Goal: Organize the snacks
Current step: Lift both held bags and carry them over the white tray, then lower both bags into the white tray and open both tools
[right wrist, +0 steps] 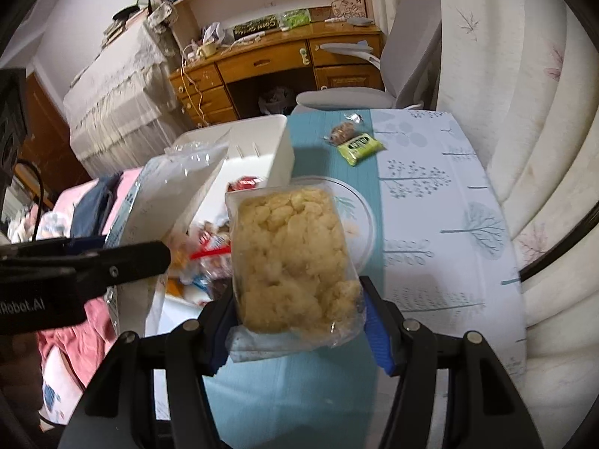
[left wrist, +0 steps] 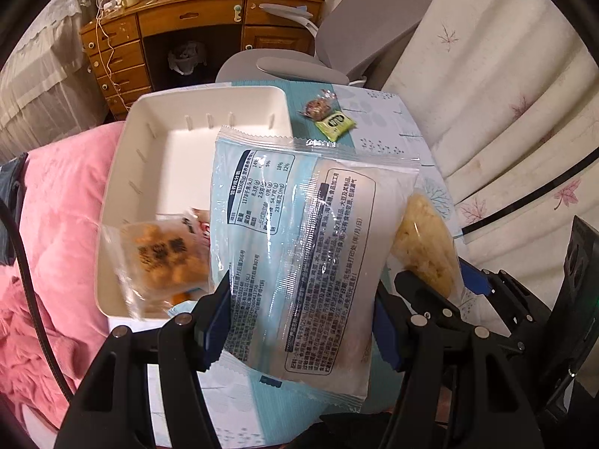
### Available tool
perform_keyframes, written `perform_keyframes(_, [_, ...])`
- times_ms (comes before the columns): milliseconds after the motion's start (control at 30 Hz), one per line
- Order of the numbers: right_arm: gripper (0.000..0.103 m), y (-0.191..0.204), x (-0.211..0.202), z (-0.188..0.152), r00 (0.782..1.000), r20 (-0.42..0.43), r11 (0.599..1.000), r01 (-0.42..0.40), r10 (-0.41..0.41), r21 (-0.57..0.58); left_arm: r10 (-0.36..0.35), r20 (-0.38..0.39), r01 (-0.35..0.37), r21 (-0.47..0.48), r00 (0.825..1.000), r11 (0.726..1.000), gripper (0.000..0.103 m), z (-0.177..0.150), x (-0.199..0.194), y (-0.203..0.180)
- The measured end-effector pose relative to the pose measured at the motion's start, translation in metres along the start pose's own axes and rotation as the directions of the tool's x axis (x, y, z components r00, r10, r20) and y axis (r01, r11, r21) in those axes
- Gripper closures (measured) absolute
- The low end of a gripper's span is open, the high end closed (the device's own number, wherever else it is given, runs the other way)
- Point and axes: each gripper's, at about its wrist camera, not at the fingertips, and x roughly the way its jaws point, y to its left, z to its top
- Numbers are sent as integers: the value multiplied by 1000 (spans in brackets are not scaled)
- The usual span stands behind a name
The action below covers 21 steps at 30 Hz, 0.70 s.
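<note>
Care now means lowering each packet flat into the white bin (left wrist: 127,172) ahead while the left gripper (left wrist: 299,321) clamps the pale-blue packet (left wrist: 299,243) and the right gripper (right wrist: 299,321) the yellow snack bag (right wrist: 292,262).

Dim warm light, fisheye edges, motion blur.

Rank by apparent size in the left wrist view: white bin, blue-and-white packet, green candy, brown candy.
1. White bin and blue-and-white packet: similar; the packet sits near the camera, so unsure.
2. Green candy and brown candy: both small, alike.
</note>
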Motion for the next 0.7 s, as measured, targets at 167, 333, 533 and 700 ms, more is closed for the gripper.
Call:
perform_keyframes(167, [43, 23, 7, 9, 999, 22, 999, -33, 32, 32, 8, 6, -8, 19, 1000, 1000, 39, 12, -7, 27])
perform_keyframes(333, [43, 47, 19, 24, 996, 49, 997, -71, 69, 30, 22, 17, -22, 12, 1000, 1000, 39, 27, -9, 54])
perform_keyframes(533, [43, 66, 37, 39, 992, 67, 991, -115, 110, 73, 29, 35, -28, -36, 999, 999, 39, 51, -14, 92])
perform_keyframes(700, [43, 78, 55, 46, 987, 89, 984, -140, 130, 109, 52, 43, -49, -61, 998, 997, 39, 74, -10, 118])
